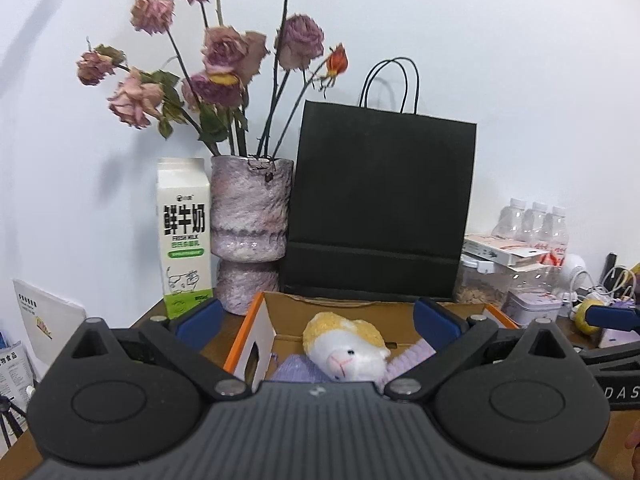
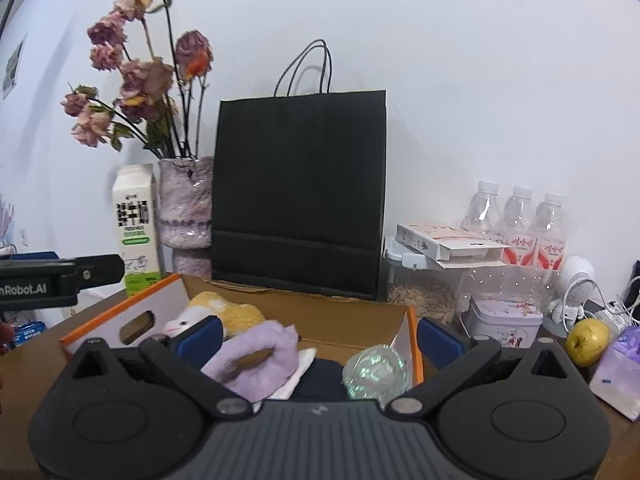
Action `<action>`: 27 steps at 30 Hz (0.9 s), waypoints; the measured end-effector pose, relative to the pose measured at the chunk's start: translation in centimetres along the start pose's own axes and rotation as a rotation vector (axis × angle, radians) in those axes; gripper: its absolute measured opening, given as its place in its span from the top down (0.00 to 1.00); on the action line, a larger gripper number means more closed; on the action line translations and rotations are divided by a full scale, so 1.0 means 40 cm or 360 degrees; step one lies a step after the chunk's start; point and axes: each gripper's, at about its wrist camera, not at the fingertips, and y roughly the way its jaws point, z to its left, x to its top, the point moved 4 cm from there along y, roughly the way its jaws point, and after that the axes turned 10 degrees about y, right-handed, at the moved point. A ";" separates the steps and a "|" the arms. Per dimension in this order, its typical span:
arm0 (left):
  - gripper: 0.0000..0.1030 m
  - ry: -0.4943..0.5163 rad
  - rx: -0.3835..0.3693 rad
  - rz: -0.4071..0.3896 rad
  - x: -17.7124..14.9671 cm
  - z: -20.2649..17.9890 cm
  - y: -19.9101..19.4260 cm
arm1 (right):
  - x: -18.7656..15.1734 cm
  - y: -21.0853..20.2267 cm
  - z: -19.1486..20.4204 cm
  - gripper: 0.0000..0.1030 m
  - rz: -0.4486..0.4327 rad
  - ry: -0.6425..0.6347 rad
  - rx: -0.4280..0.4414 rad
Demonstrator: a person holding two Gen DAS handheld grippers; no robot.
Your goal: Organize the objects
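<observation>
1. I hold my left gripper (image 1: 318, 322) and my right gripper (image 2: 320, 332) above the open cardboard box (image 2: 344, 312) on the wooden table (image 2: 44, 344); both spread wide, their blue pads apart, neither grasping anything.
2. Inside the box lie one plush toy (image 1: 344, 346) in a purple knit top, one purple cloth (image 2: 260, 354) and one glassy green ball (image 2: 374, 370) at the right wall.
3. I judge the sorting partly done: loose things remain outside, to the right.
4. Counted there: three water bottles (image 2: 520, 220), one yellow fruit (image 2: 589, 341), one floral tin (image 2: 505, 320), one clear jar of seeds (image 2: 424, 292).
5. Behind stand one black paper bag (image 2: 298, 196), one milk carton (image 2: 134, 224), one vase (image 1: 250, 216) of dried roses.
6. The next move probably calls for my right gripper to swing right, reach the fruit and close.
</observation>
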 end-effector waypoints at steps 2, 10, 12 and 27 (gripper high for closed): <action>0.00 0.0006 0.0001 -0.0002 -0.004 0.003 -0.038 | -0.008 -0.038 0.009 0.00 0.0006 0.0006 0.0004; 0.00 0.0053 -0.0048 0.0019 -0.027 -0.002 -0.197 | -0.040 -0.195 0.045 0.00 0.0016 0.0025 0.0008; 0.00 0.0053 -0.0061 0.0020 -0.033 -0.004 -0.235 | -0.049 -0.229 0.052 0.00 0.0018 0.0033 0.0005; 0.00 0.0110 -0.0086 0.0151 -0.110 -0.016 -0.457 | -0.139 -0.452 0.097 0.00 0.0072 0.0065 0.0001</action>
